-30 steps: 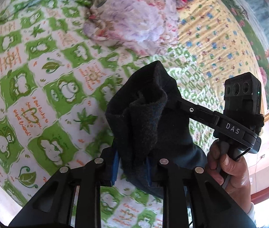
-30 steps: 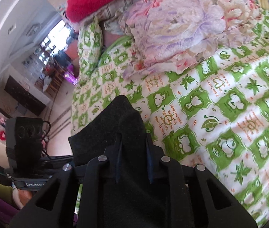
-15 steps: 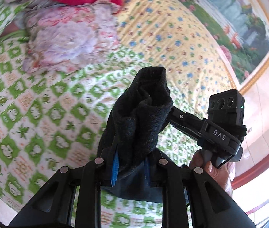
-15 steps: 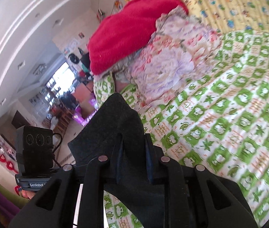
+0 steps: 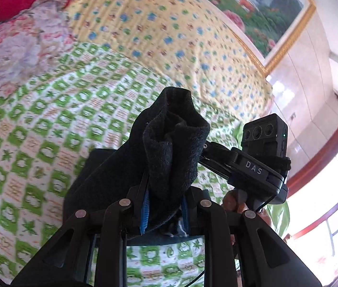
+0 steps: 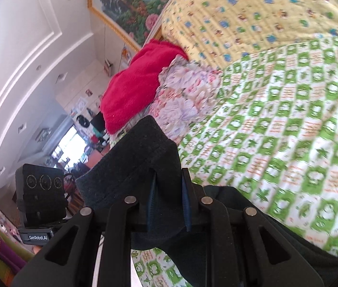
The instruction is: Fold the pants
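Dark navy fleece pants (image 5: 169, 148) hang bunched between my two grippers, held up above the green-and-white patterned bedspread (image 5: 37, 124). My left gripper (image 5: 165, 205) is shut on a thick bunched edge of the pants. My right gripper (image 6: 167, 201) is shut on another edge of the pants (image 6: 140, 162), whose fabric drapes down to the right. The right gripper's body shows in the left wrist view (image 5: 247, 167), close beside the cloth. The left gripper's camera block shows in the right wrist view (image 6: 41, 196).
A floral pillow (image 6: 183, 98) and a red blanket (image 6: 135, 88) lie at the bed's head. A yellow patterned quilt (image 5: 169, 31) covers the far side. A framed landscape painting (image 5: 264, 7) hangs on the wall. A window (image 5: 331, 215) is at right.
Both grippers have risen and tilted up with the pants in them; the views now show more wall, painting and quilt, and less bedspread.
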A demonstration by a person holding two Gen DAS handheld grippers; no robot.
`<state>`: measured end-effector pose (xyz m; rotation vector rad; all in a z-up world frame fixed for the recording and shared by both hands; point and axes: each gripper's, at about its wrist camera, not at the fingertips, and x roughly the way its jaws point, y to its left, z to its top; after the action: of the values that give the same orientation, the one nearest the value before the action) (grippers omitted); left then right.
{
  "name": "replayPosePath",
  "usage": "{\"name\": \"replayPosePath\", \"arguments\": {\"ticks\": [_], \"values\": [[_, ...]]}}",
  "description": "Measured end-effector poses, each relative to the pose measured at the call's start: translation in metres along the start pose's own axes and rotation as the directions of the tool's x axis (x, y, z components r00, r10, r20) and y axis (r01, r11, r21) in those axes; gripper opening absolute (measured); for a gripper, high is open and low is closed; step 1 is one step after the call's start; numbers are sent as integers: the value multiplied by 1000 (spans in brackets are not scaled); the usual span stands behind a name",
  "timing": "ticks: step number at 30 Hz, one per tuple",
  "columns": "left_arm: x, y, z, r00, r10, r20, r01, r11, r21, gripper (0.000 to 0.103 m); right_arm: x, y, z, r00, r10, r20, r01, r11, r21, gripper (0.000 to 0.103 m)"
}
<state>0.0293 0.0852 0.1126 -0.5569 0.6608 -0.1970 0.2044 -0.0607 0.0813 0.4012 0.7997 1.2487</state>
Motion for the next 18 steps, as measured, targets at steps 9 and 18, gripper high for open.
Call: {"name": "replayPosePath", "arguments": {"ticks": [9, 18], "values": [[42, -48, -22, 995, -13, -99, 23, 995, 96, 22, -59, -40, -28, 994, -45, 98, 37, 995, 88, 21], [81, -73, -45, 985, 30, -171, 3, 982, 190, 22, -90, -76, -56, 986, -84, 143, 58, 982, 177, 21]]}}
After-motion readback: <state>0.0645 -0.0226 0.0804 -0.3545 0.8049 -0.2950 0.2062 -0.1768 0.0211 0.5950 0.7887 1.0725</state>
